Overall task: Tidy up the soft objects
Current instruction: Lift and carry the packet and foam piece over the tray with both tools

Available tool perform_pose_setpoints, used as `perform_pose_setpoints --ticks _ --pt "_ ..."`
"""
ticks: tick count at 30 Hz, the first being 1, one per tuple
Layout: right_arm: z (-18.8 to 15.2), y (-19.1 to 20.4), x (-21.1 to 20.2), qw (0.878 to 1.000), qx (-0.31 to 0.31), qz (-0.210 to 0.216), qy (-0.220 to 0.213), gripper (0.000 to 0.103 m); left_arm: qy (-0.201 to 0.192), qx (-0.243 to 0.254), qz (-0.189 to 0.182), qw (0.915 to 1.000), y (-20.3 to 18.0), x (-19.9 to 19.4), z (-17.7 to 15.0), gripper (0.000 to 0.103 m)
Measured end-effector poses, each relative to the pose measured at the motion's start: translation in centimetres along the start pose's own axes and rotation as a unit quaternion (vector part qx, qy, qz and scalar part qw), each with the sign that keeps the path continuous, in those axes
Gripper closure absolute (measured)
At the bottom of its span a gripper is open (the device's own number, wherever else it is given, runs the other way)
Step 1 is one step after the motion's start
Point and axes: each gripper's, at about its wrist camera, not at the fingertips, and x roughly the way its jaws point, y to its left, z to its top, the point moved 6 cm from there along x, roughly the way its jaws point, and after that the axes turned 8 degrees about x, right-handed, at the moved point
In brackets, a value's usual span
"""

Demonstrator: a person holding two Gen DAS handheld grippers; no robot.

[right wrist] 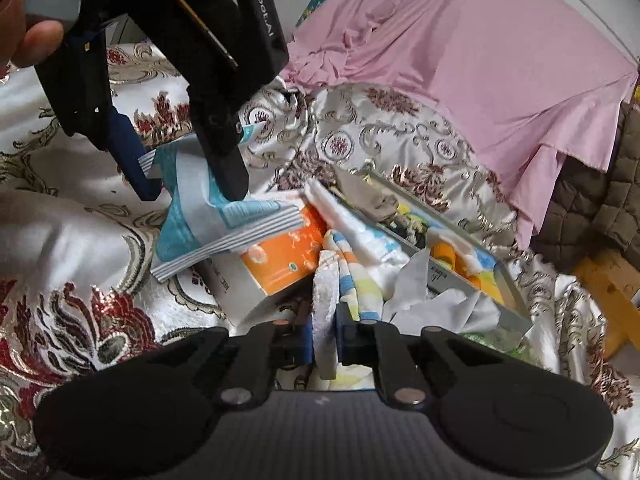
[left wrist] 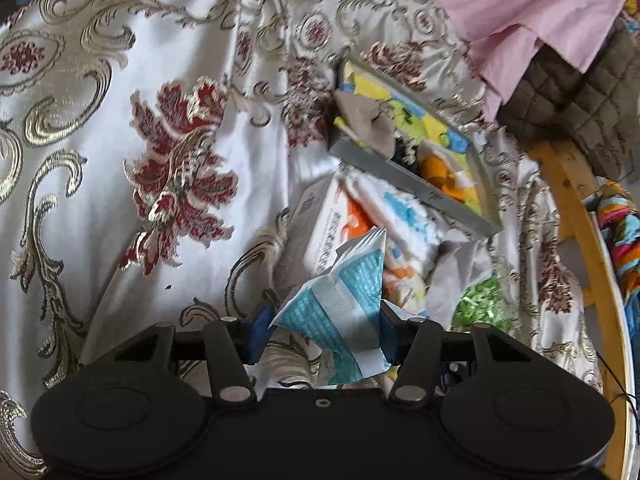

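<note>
Your left gripper [left wrist: 320, 334] has the blue packet [left wrist: 340, 304] clamped between its jaws, the packet crumpled and lifted clear of the bedspread [left wrist: 120, 120], hanging just above the orange box [left wrist: 320, 232]. Your right gripper [right wrist: 324, 336] has its jaws clenched on a fold of the white towel [right wrist: 324, 308], which stands up between the pads beside the striped cloth [right wrist: 360, 280]. Only the right wrist view shows the left gripper [right wrist: 188, 184] from outside: its two fingers [right wrist: 228, 168] straddle the packet [right wrist: 208, 228], and your hand [right wrist: 28, 36] sits at the top left corner, cut off by the frame. That view also shows the box [right wrist: 280, 260] face plainly, tipped on the bedspread [right wrist: 60, 240], with the grey tray [right wrist: 500, 300] behind it. The left wrist view shows more of the tray [left wrist: 400, 172] interior: grey cloth, yellow and orange items, too blurred to name. Pink sheet [left wrist: 520, 20] covers the far corner. Green item [left wrist: 480, 304] near the tray is half buried under grey fabric; what it is, you cannot tell.
</note>
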Motion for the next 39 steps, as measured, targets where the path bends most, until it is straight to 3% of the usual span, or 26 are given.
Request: perform_pose_setpoints --ticks 6,15,19,27,36,39 --pt "0.8 -0.3 -2.3 1.000 0.013 0.007 -0.027 0.092 -0.057 0.031 -0.007 0.9979 -0.7 -2.2 0.6 0.048" --pt "2.4 -0.8 -5.9 0.996 0.018 0.001 -0.090 0.092 -0.143 0.059 -0.002 0.9880 -1.7 -4.8 1.8 0.048" --pt "2.9 -1.6 -7.0 0.993 0.037 -0.004 -0.114 0.092 -0.187 0.083 0.005 0.9789 -2.7 -6.1 2.4 0.048" --pt "4.9 -3.8 -6.8 0.989 0.054 0.002 -0.137 0.092 -0.277 0.138 -0.004 0.9510 -5.3 -6.0 5.6 0.048" --pt "9.2 -8.6 -1.6 0.991 0.042 0.013 -0.124 0.092 -0.325 0.188 -0.005 0.9270 -6.7 0.1 12.0 0.048" --pt "10.7 -10.4 1.0 0.993 0.046 0.015 -0.110 0.092 -0.330 0.209 0.017 0.9205 -6.4 2.9 14.3 0.048"
